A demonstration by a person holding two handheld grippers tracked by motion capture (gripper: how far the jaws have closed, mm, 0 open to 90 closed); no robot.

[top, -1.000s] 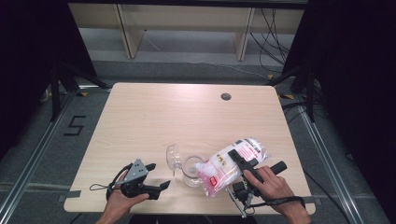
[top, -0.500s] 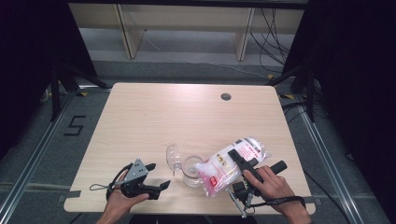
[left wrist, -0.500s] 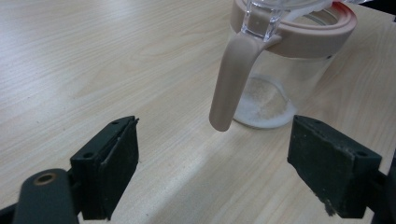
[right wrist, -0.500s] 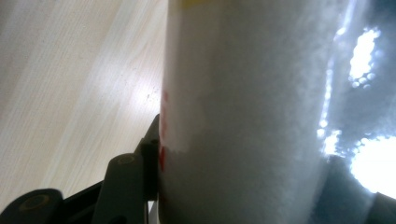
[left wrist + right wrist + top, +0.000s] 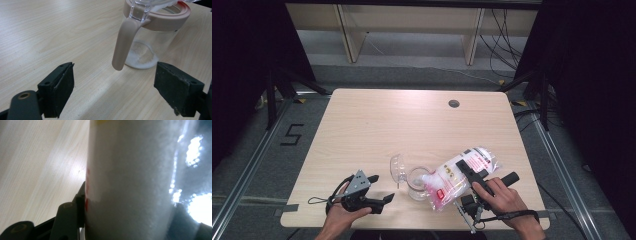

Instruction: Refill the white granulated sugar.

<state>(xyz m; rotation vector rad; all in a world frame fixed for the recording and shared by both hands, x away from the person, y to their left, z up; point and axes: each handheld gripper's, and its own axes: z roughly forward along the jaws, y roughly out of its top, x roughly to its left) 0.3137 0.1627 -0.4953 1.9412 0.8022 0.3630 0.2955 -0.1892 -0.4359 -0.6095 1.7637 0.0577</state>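
Observation:
A clear glass jar (image 5: 416, 183) with a pink rim (image 5: 160, 18) stands near the table's front edge, its clear flip lid (image 5: 398, 167) swung open to the left. A little white powder (image 5: 141, 56) lies on its bottom. My right gripper (image 5: 472, 173) is shut on a plastic bag of white powder (image 5: 454, 175), which is tilted with its lower end over the jar's mouth. In the right gripper view the bag (image 5: 130, 180) presses against one black finger (image 5: 78, 202). My left gripper (image 5: 382, 189) rests open on the table left of the jar, with its pads (image 5: 63, 86) wide apart and nothing between them.
The light wooden table (image 5: 412, 125) has a small round cable hole (image 5: 454, 103) at the back right. Beyond the table stand a low shelf frame (image 5: 412, 30) and loose cables on the floor. Dark curtains and stand legs flank both sides.

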